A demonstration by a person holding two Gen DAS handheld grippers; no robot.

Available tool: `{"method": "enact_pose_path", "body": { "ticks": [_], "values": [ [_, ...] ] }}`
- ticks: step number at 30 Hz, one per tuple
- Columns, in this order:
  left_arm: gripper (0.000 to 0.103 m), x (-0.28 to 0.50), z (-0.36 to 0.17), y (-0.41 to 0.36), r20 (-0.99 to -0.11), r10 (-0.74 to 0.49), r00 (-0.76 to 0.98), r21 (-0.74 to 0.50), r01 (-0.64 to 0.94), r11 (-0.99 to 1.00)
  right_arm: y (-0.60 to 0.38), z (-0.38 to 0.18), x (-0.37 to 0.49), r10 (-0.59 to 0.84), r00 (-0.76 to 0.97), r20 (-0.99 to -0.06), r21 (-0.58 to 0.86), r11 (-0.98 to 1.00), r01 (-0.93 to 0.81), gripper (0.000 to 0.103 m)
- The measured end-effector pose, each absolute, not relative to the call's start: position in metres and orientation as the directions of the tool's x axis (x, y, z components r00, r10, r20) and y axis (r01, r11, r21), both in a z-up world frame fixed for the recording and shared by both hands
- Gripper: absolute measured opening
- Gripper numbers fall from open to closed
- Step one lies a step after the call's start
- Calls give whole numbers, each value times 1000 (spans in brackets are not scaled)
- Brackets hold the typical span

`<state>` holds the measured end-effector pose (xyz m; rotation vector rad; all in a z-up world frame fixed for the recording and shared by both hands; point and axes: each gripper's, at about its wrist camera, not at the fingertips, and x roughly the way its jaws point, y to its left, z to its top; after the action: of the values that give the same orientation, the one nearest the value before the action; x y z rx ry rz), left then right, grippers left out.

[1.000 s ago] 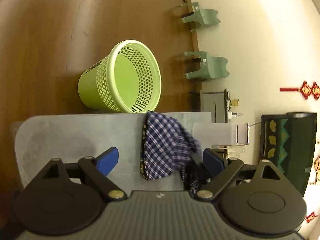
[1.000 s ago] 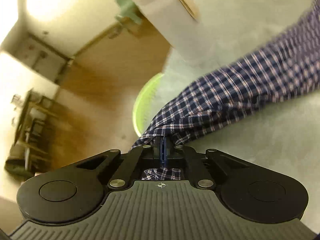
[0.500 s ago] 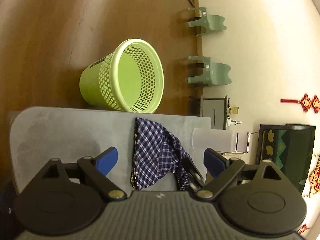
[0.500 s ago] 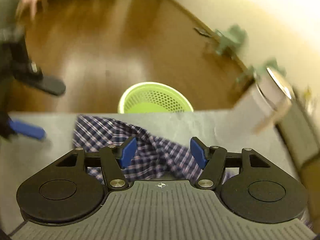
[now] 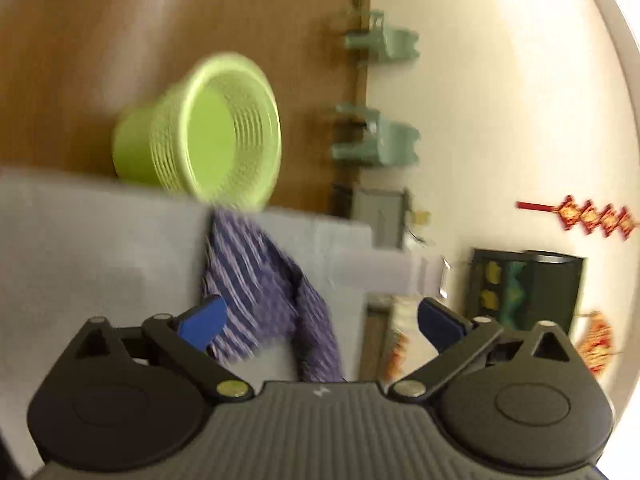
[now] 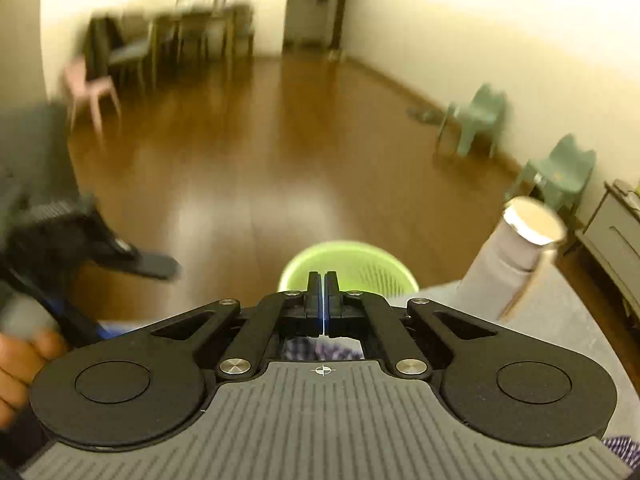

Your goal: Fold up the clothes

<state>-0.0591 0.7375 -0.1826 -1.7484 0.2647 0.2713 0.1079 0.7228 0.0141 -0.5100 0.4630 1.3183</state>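
Regrasp step: left tool gaping over the plaid shirt, right tool clamped empty; next, seize a hem.

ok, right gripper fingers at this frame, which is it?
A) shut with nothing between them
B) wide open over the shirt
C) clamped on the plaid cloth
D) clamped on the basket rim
A: in the right wrist view the right gripper has its blue pads pressed together with nothing between them; the plaid shirt lies on the table below and behind the tips, and the green basket stands on the floor beyond.
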Motion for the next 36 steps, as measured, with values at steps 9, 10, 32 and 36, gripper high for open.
{"method": "enact_pose_path", "body": {
  "ticks": [9,10,32,36],
  "values": [
    [103,-87,-188,736,-297,100,949,-918,-256,-302,760,-40,102,625,213,-751,-252,27,-967,51],
    [103,-87,-188,738,-299,98,949,-919,-259,-297,768,-47,102,605,208,-769,-257,5,-966,53],
    [103,-33,-213,736,-242,-48,969,-908,-243,-340,684,-12,108,786,84,-613,-75,47,-996,1],
    [103,-27,-221,736,-213,-64,975,-903,-222,-367,649,-34,89,786,69,-615,-78,26,-997,1]
  ]
}}
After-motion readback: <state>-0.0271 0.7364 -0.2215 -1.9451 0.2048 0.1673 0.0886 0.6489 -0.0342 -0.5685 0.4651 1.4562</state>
